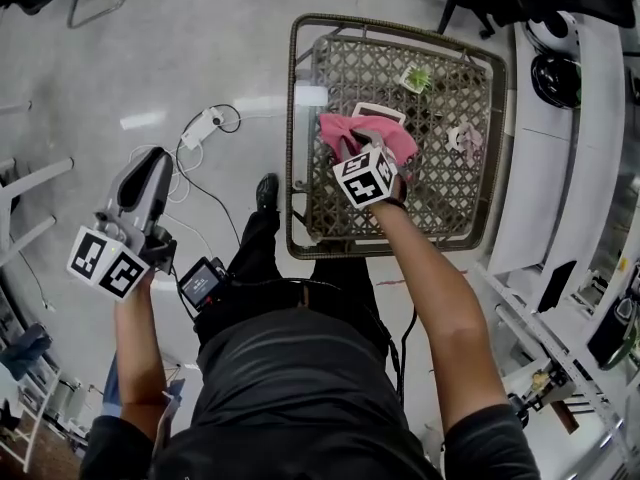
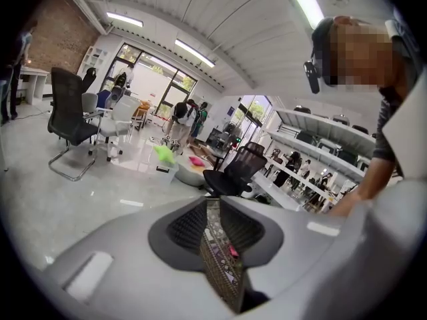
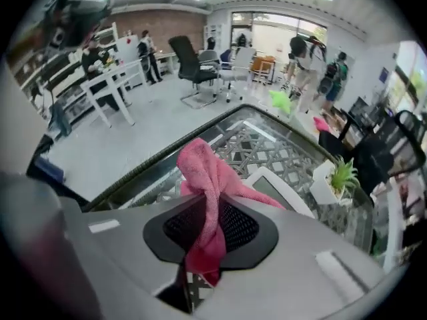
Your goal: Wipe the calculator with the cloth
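Woven wicker table (image 1: 293, 148) is sitting at the upper middle, holding up the white calculator (image 3: 280, 192). The pink cloth (image 3: 203, 172) is covering most of it, so its keys are hiding. The right gripper (image 3: 205, 249) is pinching the cloth tight for rubbing. The left gripper (image 2: 220, 245) is waiting at the left, jaws pressed together, holding nothing.

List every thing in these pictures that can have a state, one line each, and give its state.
pink cloth: bunched, pinched between the jaws of the right gripper.
calculator: flat on the table, partly hidden by the pink cloth.
right gripper: shut on the pink cloth.
left gripper: shut, empty, beside the table.
potted plant: upright.
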